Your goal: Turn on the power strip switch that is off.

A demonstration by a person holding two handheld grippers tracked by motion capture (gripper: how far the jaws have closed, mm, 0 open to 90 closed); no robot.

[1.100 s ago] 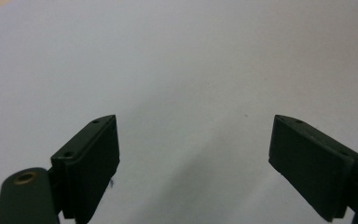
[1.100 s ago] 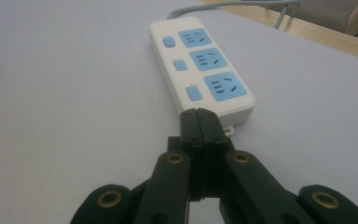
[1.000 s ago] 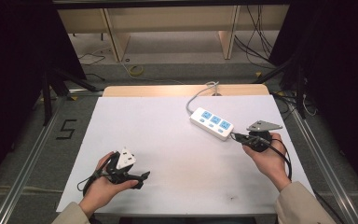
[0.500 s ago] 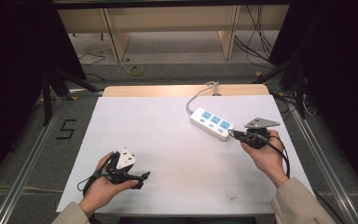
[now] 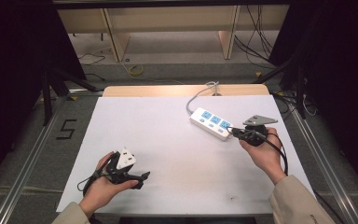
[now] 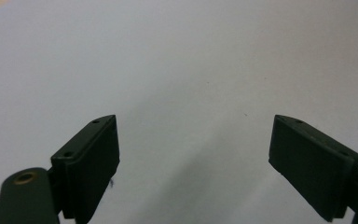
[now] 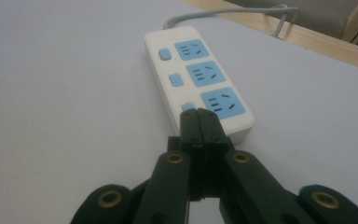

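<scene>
A white power strip (image 5: 211, 123) with three blue sockets and three blue switches lies on the white table sheet right of centre; its grey cord (image 5: 198, 93) runs off the far edge. My right gripper (image 5: 234, 131) is shut with nothing in it. In the right gripper view its closed tips (image 7: 199, 122) sit over the nearest switch (image 7: 187, 107) of the power strip (image 7: 200, 79); contact cannot be told. My left gripper (image 5: 143, 179) rests low at the front left, open, nothing between its jaws. In the left gripper view its fingers (image 6: 91, 158) stand wide apart over bare sheet.
The white sheet (image 5: 168, 154) covers a wooden table whose far edge (image 5: 158, 90) shows beyond it. Shelving and loose cables (image 5: 256, 46) stand on the floor behind. A black mark like a 5 (image 5: 66, 129) is on the floor at the left.
My right gripper has moved slightly left and forward, bringing its closed tips to the near end of the power strip. The left gripper has stayed put.
</scene>
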